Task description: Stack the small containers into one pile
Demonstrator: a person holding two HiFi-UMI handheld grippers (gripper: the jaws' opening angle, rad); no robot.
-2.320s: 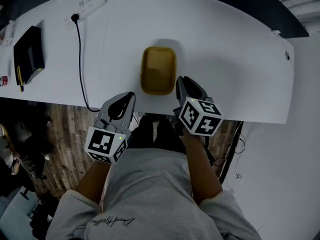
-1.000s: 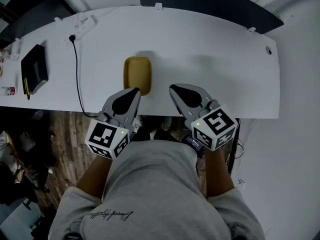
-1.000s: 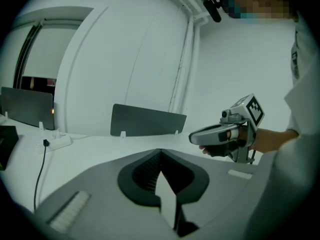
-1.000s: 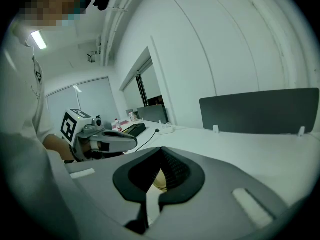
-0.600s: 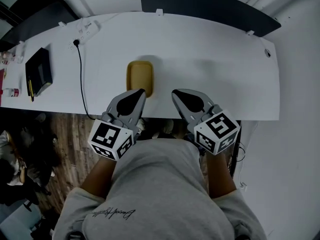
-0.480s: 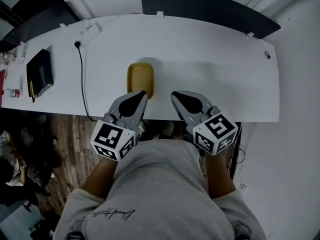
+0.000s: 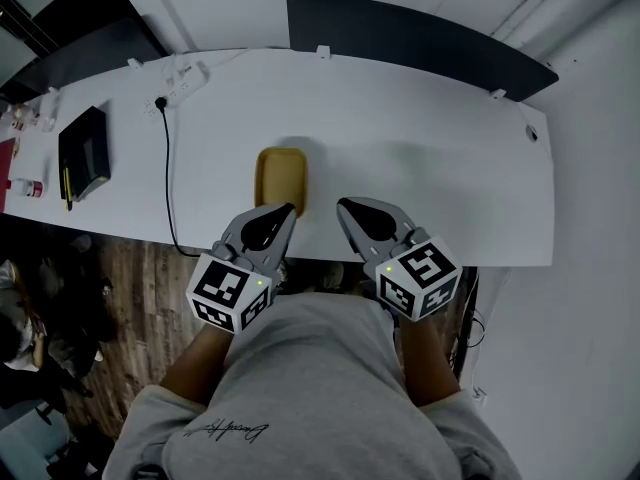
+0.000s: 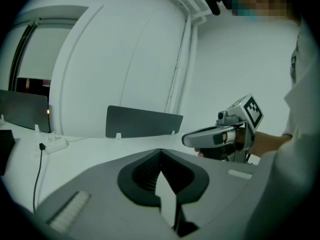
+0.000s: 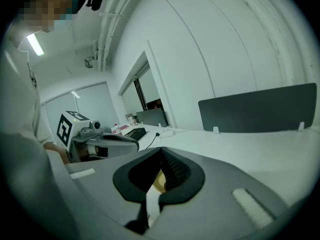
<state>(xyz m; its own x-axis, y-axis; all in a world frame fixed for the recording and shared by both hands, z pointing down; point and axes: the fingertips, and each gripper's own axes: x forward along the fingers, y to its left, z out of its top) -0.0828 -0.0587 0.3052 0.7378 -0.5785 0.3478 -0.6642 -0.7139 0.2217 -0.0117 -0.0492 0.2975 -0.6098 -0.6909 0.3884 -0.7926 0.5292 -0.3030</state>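
Looking down in the head view, a white worktop [image 7: 430, 158] spans the frame, with a dark divider panel [image 7: 420, 38] standing along its far edge. One yellow container [image 7: 281, 178] sits on the worktop, a rounded rectangle with its long side pointing away from the person, close to the front edge and left of centre. How many shells are nested in it cannot be told from above. The left tongs [image 7: 285, 211] hang over the front edge, tip just beside the container's near right corner; whether they touch it is not clear. The right tongs [image 7: 344, 206] are level with them, further right and apart from the container, so the two tips point inward toward each other. Each carries a marker cube at the rear, held in front of a grey sweatshirt [image 7: 320, 388]. In the left gripper view the two jaws meet at the tip with nothing between them, only pale worktop showing through the slot behind. In the right gripper view the jaws are likewise together and empty; a sliver of yellow shows through the slot, lying on the worktop beyond, not gripped. Each gripper view shows the other gripper alongside. At the worktop's far left: a white power strip [image 7: 185, 74], a black cable [image 7: 167, 168] running from it over the front edge, and a flat black case [image 7: 83, 148]. Wooden floor [image 7: 130, 288] shows below.
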